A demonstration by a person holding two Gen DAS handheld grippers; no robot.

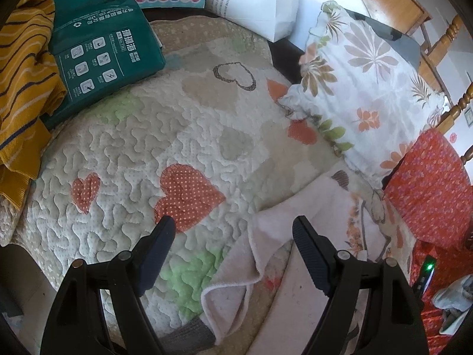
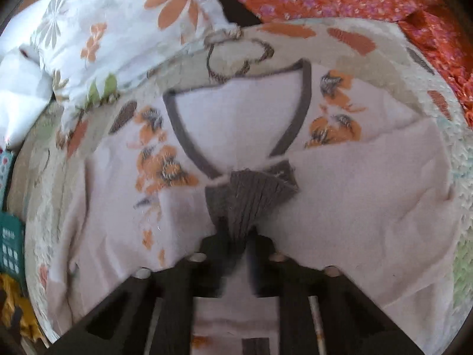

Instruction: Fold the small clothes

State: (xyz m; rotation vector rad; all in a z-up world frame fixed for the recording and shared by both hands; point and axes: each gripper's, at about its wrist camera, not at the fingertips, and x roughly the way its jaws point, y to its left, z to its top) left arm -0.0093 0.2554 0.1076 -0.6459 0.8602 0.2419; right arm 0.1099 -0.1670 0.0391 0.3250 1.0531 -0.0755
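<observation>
The right gripper (image 2: 241, 245) was clamped down tight, its jaws almost together, pinching the grey ribbed cuff (image 2: 248, 198) of the pale pink top (image 2: 369, 183). The cuff fanned out from the pinch toward twelve o'clock in the right wrist view, its ribs bunched where the pads squeezed it. Beyond it the top lay spread on the quilted heart-pattern cover (image 2: 419, 68), its grey-trimmed V neckline (image 2: 236, 112) at twelve o'clock, with orange flower prints on both sides of it. That view was somewhat blurred.

The left gripper (image 1: 233, 236) stood wide open and held nothing. Its fingers (image 1: 310, 254) hung over the quilt, the right-hand one over an edge of the pink top, though I could not tell whether it touched the cloth. In the left wrist view the garment ran from the gripper toward four o'clock, one pink flap turned back, with a grey cuff end showing at six o'clock.

A floral pillow (image 1: 363, 88) lay at two o'clock, a green packet (image 1: 103, 56) at ten o'clock, and a mustard striped garment (image 1: 23, 82) at nine o'clock. Red flowered fabric (image 1: 434, 189) sat at three o'clock.
</observation>
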